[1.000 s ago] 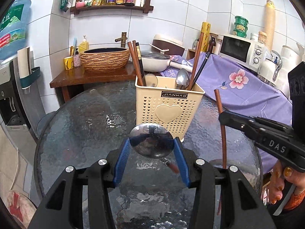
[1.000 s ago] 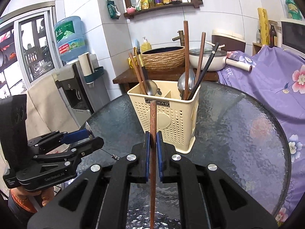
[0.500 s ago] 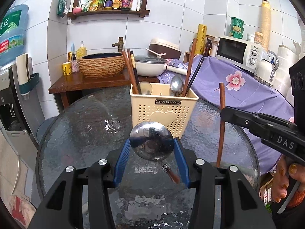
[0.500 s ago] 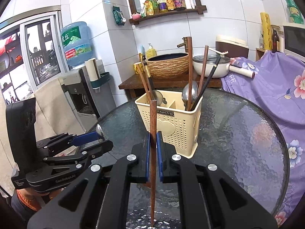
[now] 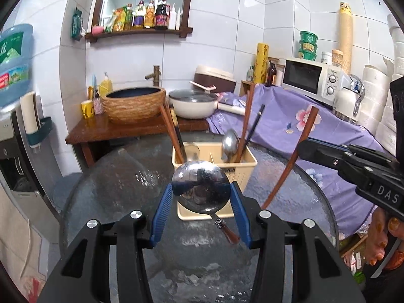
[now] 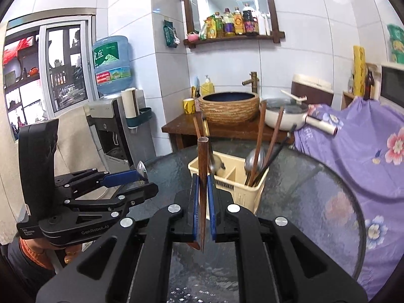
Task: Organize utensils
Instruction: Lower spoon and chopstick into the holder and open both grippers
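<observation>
My left gripper (image 5: 201, 193) is shut on the bowl of a steel spoon (image 5: 201, 190), whose brown handle points down toward me. My right gripper (image 6: 202, 189) is shut on a brown wooden chopstick (image 6: 202, 166) that stands nearly upright, its tip clear of the glass. In the left wrist view the same chopstick (image 5: 290, 159) leans beside the right gripper's black body. A cream utensil holder (image 5: 242, 159) (image 6: 242, 192) stands on the round glass table (image 5: 113, 189), just beyond both grippers. It holds chopsticks and spoons in separate compartments.
A wooden stand with a woven basin (image 5: 133, 103) and a white pan (image 5: 194, 106) lies behind the table. A purple flowered cloth (image 6: 366, 151) covers the counter at right, with a microwave (image 5: 310, 80). A water dispenser (image 6: 113, 126) stands at left.
Both grippers have risen with their loads, so the holder sits lower in both views. The chopstick's tip has left the table and it now tilts in the left wrist view.
</observation>
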